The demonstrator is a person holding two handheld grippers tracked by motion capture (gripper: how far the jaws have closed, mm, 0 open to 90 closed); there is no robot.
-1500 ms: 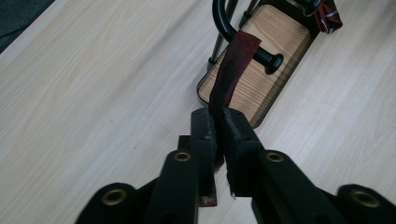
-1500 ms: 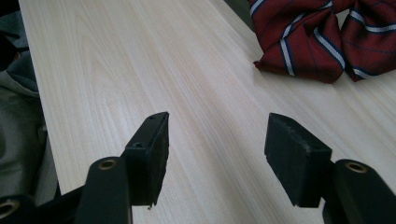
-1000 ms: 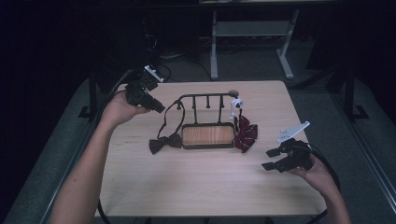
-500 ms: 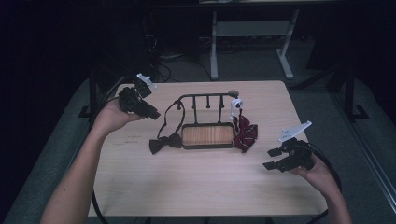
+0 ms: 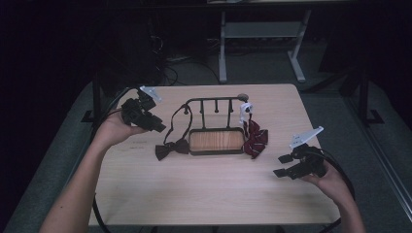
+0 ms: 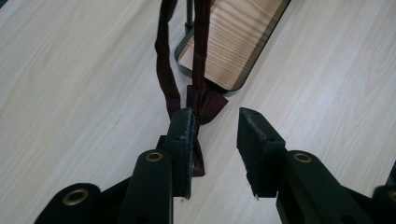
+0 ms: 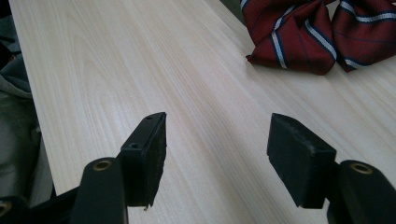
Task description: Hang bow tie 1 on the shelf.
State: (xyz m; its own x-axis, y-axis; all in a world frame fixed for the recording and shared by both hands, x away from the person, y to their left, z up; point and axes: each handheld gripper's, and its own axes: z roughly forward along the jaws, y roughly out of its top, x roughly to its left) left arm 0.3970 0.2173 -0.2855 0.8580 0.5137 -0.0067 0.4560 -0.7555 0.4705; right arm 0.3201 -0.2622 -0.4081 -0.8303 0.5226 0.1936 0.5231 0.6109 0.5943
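Observation:
A black metal rack (image 5: 216, 103) with a wooden base (image 5: 216, 141) stands mid-table. A dark bow tie (image 5: 171, 148) lies at the base's left end, its strap (image 5: 186, 116) looped up to the rack. A red striped bow tie (image 5: 255, 138) lies at the right end under a white clip (image 5: 246, 108). My left gripper (image 5: 156, 126) is open, left of the rack; in the left gripper view the dark bow tie (image 6: 206, 101) lies just past its left jaw. My right gripper (image 5: 282, 165) is open and empty, with the striped tie (image 7: 308, 41) ahead of it.
The pale wooden table (image 5: 209, 194) has bare room in front of the rack. Its right edge runs close to my right hand. A white-framed stand (image 5: 260, 34) is on the dark floor beyond the far edge. Cables trail from both grippers.
My left gripper has drawn back to the left and slightly toward the person, away from the rack and strap. The right gripper has hardly moved.

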